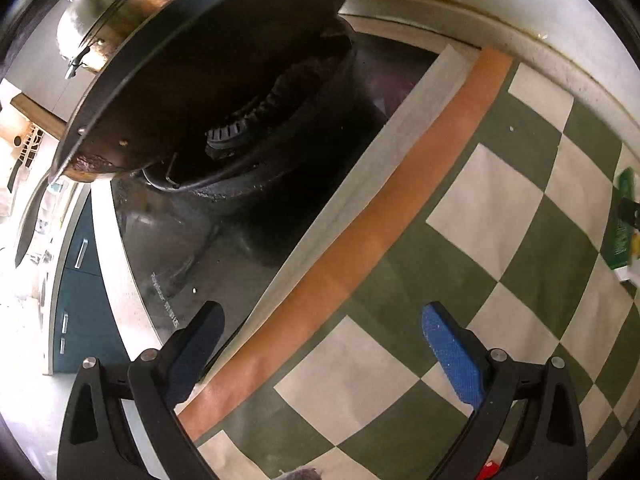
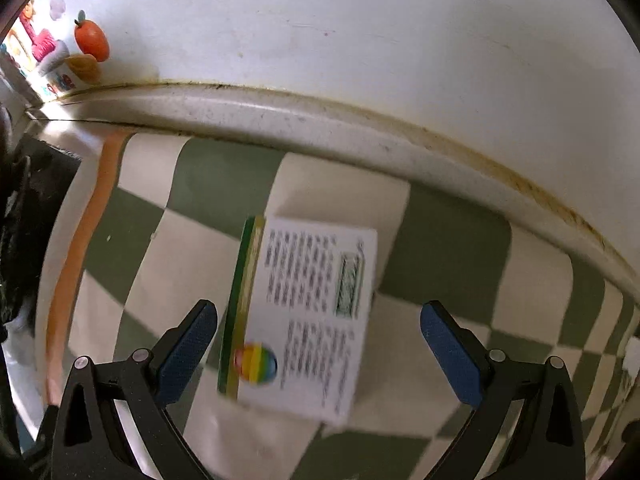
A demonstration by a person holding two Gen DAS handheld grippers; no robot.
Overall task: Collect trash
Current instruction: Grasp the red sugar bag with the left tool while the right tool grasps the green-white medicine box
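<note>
Trash, a flat white-and-green printed card packet (image 2: 304, 312), is lying on the green-and-cream checked mat (image 2: 440, 232), between the right gripper's (image 2: 318, 344) spread jaws; closing squarely across its edges seems advisable. Left gripper (image 1: 320, 352) is hanging agape, empty.

We see a green-and-white checkered mat (image 1: 460, 264) with an orange border (image 1: 360, 240) on the counter, a black gas stove (image 1: 224, 240) left of the mat, a dark wok (image 1: 208, 52) over its burner, a stained white wall (image 2: 360, 40) behind the mat, fruit stickers (image 2: 92, 40) on it, blue drawers (image 1: 80, 280) beyond the stove, bright daylight there.
</note>
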